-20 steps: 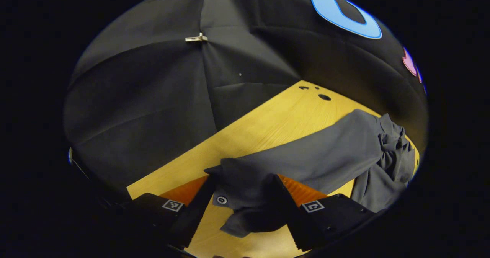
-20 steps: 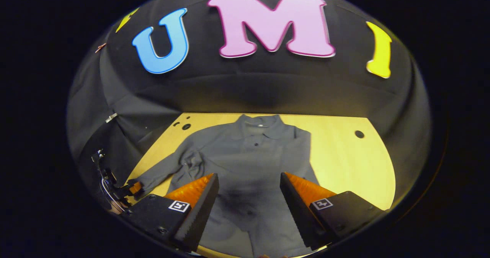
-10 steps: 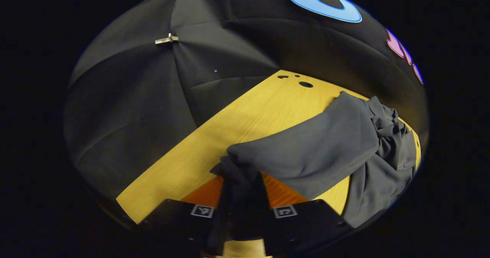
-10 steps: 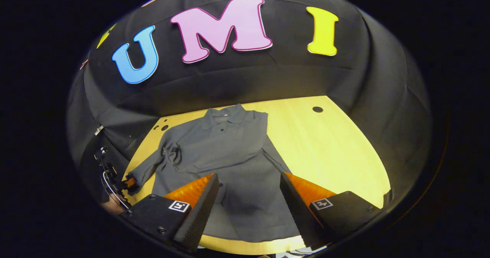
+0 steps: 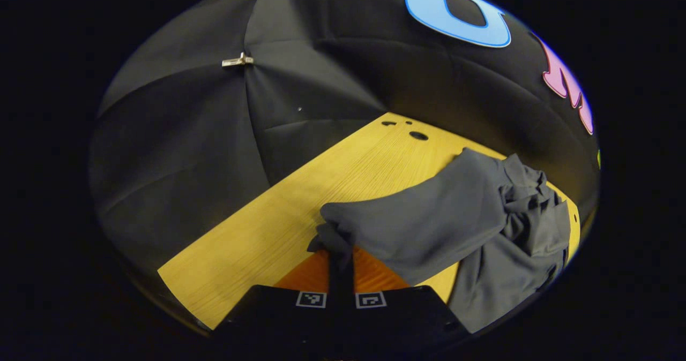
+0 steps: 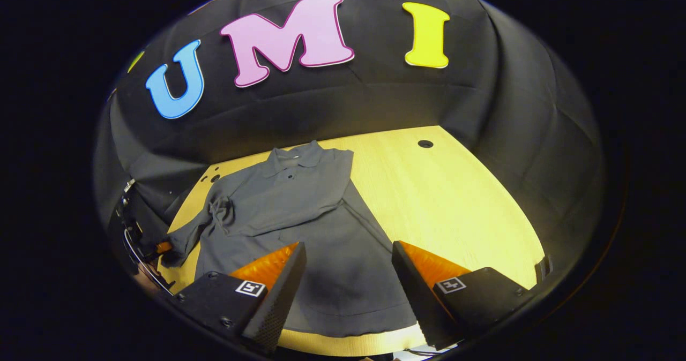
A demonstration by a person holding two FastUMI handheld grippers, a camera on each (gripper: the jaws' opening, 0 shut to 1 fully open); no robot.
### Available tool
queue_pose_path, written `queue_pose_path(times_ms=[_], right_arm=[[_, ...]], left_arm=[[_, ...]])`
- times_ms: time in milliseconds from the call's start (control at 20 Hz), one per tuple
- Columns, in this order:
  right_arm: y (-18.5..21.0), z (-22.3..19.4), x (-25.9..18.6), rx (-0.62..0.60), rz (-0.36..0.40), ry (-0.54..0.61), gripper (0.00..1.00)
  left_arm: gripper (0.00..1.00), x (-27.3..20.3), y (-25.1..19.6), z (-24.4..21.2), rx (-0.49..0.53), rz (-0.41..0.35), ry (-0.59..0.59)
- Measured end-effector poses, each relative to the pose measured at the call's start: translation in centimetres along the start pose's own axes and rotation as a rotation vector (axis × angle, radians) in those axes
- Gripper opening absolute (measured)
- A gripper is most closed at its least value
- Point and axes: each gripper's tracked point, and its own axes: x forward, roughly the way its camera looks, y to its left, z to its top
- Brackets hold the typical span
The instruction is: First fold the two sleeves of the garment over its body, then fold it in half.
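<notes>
my left tongs (image 5: 340, 259) are clamped on the cuff (image 5: 328, 238) of the shirt's (image 6: 300, 211) left sleeve (image 5: 423, 216), both fingers pressed together on the cloth with almost no gap between them. in the left gripper view the sleeve runs up and to the right from the tongs to a bunched shoulder (image 5: 528, 189), so its long axis lies slantwise across the counter (image 5: 278, 216), and the shirt body sits off to the right of where i grip.

my right tongs (image 6: 348, 267) hang apart over the lower body of the shirt, gripping nothing. in the right gripper view the shirt lies flat, collar (image 6: 292, 157) towards the far wall and hem (image 6: 343, 329) close to the near edge of the counter (image 6: 455, 200). the right sleeve looks already laid over the chest (i judge that from the straight folded edge on that side). the left sleeve there (image 6: 190, 227) sticks out to the left, with the left tongs there (image 6: 161, 247) at its tip.

so the step in hand is the second sleeve fold. the left tongs are the nearer ones by far, already on the cuff. i judge the move must carry the cuff right, across the sleeve's own root, onto the body. the bunching at the shoulder may drag or crease as it goes.
</notes>
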Motion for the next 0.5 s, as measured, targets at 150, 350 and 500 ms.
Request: queue_pose_path(times_ms=[150,350,500], right_arm=[[-0.1,-0.2,0.8,0.011,0.018,0.012,0.99],[-1.0,-0.8,1.4,0.025,0.032,0.036,0.99],[-1.9,-1.1,1.5,0.032,0.033,0.043,0.99]], left_arm=[[0.06,-2.4,-3.3,4.7,0.012,-0.034,-0.096],[0.05,-4.8,-9.1,8.9,0.019,-0.123,-0.17],[0.05,-6.2,-14.0,11.2,0.056,-0.196,-0.204]])
